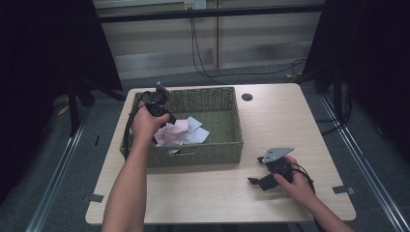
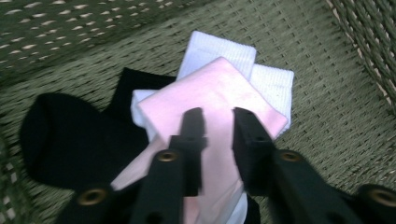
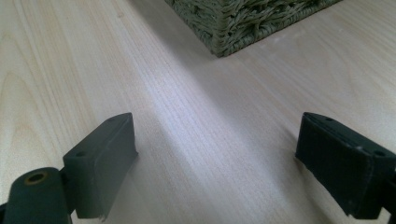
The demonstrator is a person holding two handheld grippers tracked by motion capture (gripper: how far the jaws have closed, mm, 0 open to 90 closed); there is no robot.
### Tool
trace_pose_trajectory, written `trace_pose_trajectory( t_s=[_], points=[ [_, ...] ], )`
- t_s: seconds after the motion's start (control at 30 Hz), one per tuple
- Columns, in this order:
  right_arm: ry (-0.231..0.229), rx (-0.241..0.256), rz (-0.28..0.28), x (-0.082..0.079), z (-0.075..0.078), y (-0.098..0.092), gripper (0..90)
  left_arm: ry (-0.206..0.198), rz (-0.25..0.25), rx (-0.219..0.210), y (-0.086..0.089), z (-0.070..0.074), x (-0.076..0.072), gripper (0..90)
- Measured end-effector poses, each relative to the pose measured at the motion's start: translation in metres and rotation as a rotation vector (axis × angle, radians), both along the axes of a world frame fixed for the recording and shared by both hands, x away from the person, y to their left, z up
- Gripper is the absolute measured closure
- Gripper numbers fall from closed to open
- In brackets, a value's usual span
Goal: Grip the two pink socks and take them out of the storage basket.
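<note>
A woven green basket [image 1: 193,155] stands on the left half of the wooden table [image 1: 270,121]. In it lie a folded pink cloth [image 2: 210,93], white cloths [image 2: 219,51] and a black cloth [image 2: 70,140]. My left gripper [image 2: 217,123] reaches down into the basket, its jaws narrowed on the pink cloth [image 1: 173,131], which runs up between them. In the high view the left gripper [image 1: 166,118] sits over the basket's left part. My right gripper [image 1: 255,170] rests open on the table to the right of the basket, with bare wood between its jaws [image 3: 215,154].
A corner of the basket [image 3: 229,28] shows just ahead of the right gripper. A round hole [image 1: 247,97] sits in the tabletop behind the basket. Black stands and cables surround the table on the floor.
</note>
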State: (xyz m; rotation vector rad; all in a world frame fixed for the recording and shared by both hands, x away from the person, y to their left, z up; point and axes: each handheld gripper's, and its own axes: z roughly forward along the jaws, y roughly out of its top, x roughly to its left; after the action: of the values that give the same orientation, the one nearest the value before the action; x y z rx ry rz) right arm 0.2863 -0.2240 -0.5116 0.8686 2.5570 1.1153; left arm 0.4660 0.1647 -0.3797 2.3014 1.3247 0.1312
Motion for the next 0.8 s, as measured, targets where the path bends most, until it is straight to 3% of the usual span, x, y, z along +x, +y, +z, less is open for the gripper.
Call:
trace_pose_trajectory(
  t_s=[0.1,0.23,0.33,0.37,0.4,0.43,0.47,0.5,0.8],
  points=[
    [0.0,0.0,0.0,0.0,0.0,0.0,11.2,0.025,0.014,0.011,0.005,-0.001,-0.001,64.0],
    [0.0,0.0,0.001,0.0,0.0,0.0,11.2,0.065,0.043,0.012,0.006,-0.014,-0.001,55.7],
    [0.0,0.0,0.001,0.0,0.0,0.0,11.2,0.092,0.034,0.011,0.004,-0.023,0.0,55.0],
    [-0.002,-0.001,0.001,0.0,0.0,0.0,11.2,0.11,0.018,0.01,0.003,-0.025,0.0,58.5],
    [-0.003,-0.001,0.002,0.0,0.0,0.0,11.2,0.139,0.01,-0.002,0.002,-0.026,0.0,79.0],
    [-0.003,-0.001,0.002,0.0,0.0,0.0,11.2,0.152,0.009,-0.006,0.001,-0.025,0.0,79.0],
    [-0.002,0.0,0.001,0.0,0.0,0.0,11.2,0.158,-0.006,-0.002,0.0,-0.022,0.0,86.3],
    [-0.002,-0.001,0.001,0.0,0.0,0.0,11.2,0.167,-0.014,0.0,-0.002,-0.017,0.0,87.3],
    [0.001,0.0,0.001,0.0,0.0,0.0,11.2,0.102,-0.02,-0.039,-0.001,0.036,-0.005,88.0]
  ],
)
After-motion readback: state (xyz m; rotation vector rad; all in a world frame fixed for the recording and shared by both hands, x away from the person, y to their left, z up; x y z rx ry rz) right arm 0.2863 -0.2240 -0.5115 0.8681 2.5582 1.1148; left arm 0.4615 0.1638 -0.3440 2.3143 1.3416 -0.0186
